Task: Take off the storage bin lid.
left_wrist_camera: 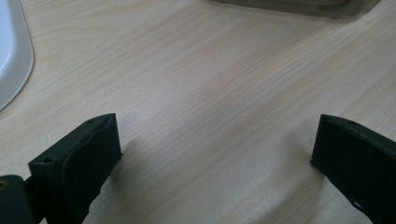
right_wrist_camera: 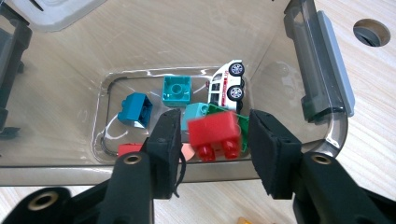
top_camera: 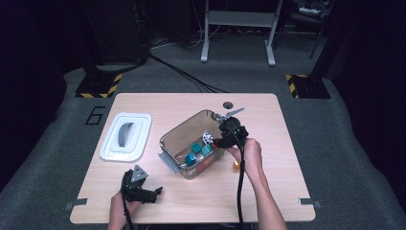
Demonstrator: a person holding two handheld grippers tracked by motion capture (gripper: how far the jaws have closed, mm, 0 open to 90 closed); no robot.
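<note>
Red brick (right_wrist_camera: 215, 132) between parted fingers (right_wrist_camera: 166, 140), over bin (right_wrist_camera: 322, 70)

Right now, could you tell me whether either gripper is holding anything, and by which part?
Nothing is held: the red brick sits between the right gripper jaws with gaps both sides; the left gripper is open.

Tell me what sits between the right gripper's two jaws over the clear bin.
In the right gripper view, a red brick sits between the right gripper's jaws, above the clear bin. Small gaps show at both sides, so it looks released.
</note>
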